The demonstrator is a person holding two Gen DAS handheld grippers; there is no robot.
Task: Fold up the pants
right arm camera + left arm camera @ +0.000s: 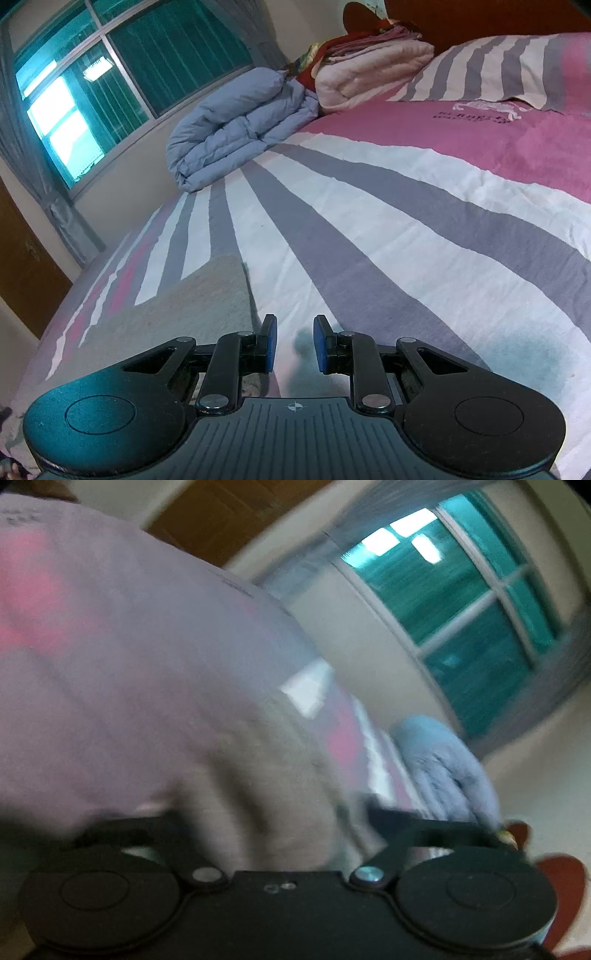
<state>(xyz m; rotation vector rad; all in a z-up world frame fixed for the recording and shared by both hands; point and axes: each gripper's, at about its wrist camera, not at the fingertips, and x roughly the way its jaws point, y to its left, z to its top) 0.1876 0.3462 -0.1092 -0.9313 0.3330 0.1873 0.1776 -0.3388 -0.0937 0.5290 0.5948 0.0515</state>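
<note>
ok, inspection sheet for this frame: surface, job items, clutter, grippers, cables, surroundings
Surface: bed, striped pink, white and grey cover.
Job's things: beige pants flat on the bed left of the right gripper; left view blurred, cloth up close.
Clutter: blue duvet, folded blankets, pillow.
Grippers: right gripper open, empty; left gripper fingers hidden, state unclear.
Cables: nothing seen.
Surroundings: window, wooden headboard.

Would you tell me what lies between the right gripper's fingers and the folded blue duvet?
In the right wrist view, only striped bedsheet lies between the open right gripper and the blue duvet; the beige pants sit left of that line.
</note>
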